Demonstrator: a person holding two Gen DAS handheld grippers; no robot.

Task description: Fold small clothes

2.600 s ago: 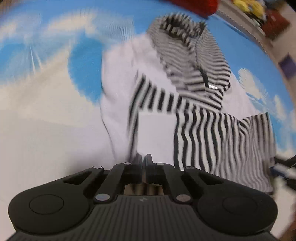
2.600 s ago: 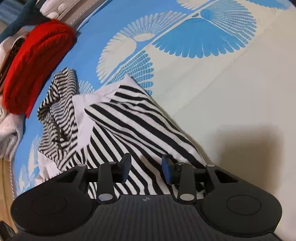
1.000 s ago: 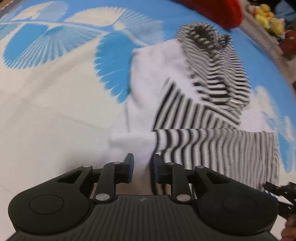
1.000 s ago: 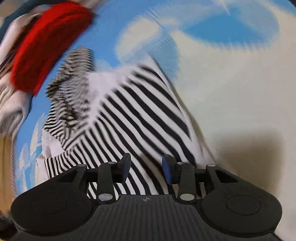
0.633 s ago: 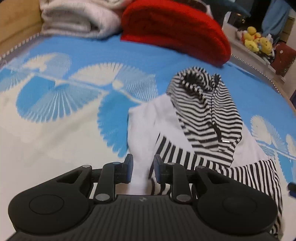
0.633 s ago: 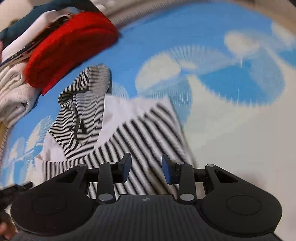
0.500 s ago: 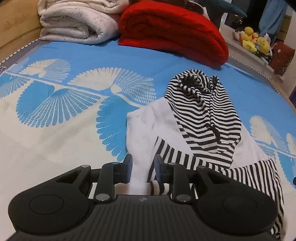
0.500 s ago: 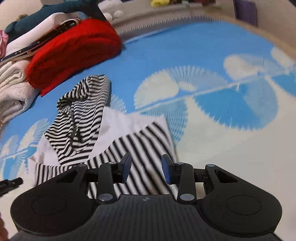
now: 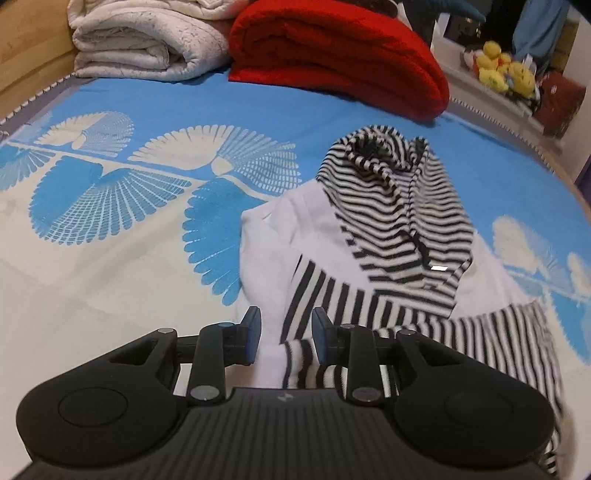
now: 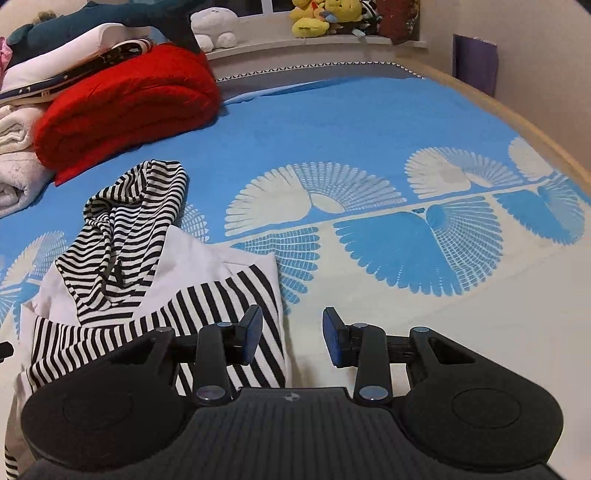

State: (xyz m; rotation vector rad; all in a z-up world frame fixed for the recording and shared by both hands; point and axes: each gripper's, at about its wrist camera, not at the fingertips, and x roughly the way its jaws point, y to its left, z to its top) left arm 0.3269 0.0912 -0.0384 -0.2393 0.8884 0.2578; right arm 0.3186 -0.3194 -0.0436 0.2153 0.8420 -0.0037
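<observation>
A small white hoodie (image 9: pixel 317 236) with a black-and-white striped hood (image 9: pixel 395 206) and striped sleeves lies on the blue and cream bedspread (image 9: pixel 110 206). Both sleeves are folded across its body. My left gripper (image 9: pixel 284 328) is open and empty, above the garment's near left edge. My right gripper (image 10: pixel 291 332) is open and empty, above the garment's right edge; the hoodie (image 10: pixel 207 266) lies to its left with the hood (image 10: pixel 125 229) at the far end.
A rolled red blanket (image 9: pixel 340 55) and a folded white blanket (image 9: pixel 147 40) lie at the head of the bed. Yellow plush toys (image 10: pixel 321 14) sit on a ledge behind. The bed's wooden edge (image 10: pixel 517 122) curves along the right.
My left gripper let go of the sleeve and opened. Both grippers rose and pulled back from the hoodie, so more of the bed shows.
</observation>
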